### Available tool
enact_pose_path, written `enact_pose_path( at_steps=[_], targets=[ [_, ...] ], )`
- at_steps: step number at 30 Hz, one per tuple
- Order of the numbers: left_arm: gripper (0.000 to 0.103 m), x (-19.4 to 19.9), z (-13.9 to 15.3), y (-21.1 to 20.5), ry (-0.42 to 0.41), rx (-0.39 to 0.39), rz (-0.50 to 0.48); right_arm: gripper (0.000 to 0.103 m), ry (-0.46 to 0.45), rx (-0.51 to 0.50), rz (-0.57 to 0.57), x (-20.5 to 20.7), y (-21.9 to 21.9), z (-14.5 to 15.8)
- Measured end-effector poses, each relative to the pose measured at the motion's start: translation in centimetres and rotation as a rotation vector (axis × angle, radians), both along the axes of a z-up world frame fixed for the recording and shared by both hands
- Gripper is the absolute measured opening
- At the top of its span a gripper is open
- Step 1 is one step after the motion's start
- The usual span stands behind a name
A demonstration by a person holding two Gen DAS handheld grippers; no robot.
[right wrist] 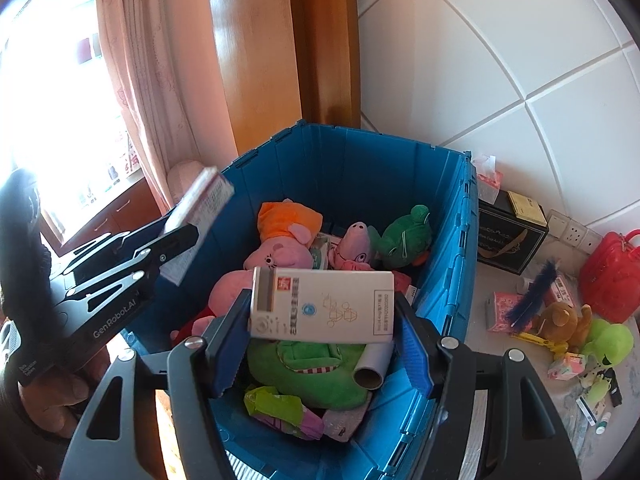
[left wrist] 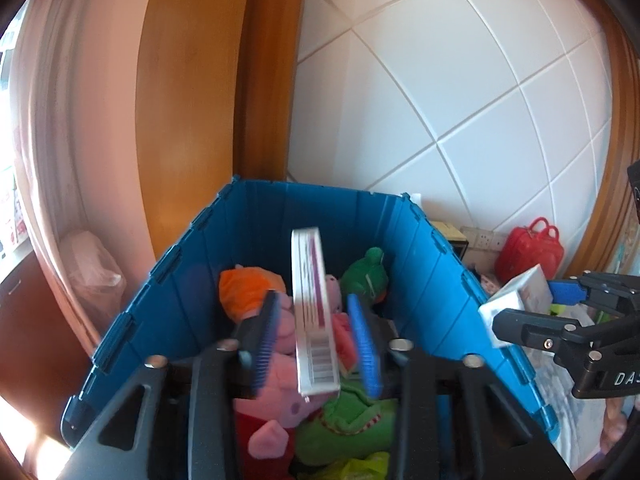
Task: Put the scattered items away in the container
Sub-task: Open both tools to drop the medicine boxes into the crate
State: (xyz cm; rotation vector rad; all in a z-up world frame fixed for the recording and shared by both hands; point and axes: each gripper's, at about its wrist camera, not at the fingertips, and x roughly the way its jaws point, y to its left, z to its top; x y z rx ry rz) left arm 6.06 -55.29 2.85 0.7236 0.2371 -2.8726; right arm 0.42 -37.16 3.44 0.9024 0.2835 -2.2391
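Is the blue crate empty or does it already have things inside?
Not empty. The blue crate already holds plush toys, a cardboard tube and wrappers.

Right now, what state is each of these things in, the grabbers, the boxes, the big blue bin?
Left hand-held gripper: open, flat box loose between its fingers.
Right hand-held gripper: shut on white carton, over the bin.
Blue bin: lid off, partly filled with plush toys.
Red case: closed, outside the bin.
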Motion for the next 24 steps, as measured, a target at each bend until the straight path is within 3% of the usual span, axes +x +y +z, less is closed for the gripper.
enact_pose_path(
  at_steps=[1, 9, 24],
  targets=[
    [0.078, 0.3, 0.1, -0.2, 0.019, 0.001, 0.011, 0.080, 0.004, -0.005, 0.000, 0.0, -0.1, 0.1],
    [0.078, 0.1, -0.6, -1.4, 0.008, 0.014, 0.022, 0.082, 0.001, -0.006, -0.013, -0.2, -0.1, 0.0],
    [0.078, 0.4, -1.0, 0.4, 0.001, 0.020, -0.004, 0.082, -0.028, -0.014, -0.021, -0.3, 1.4, -0.6]
  ],
)
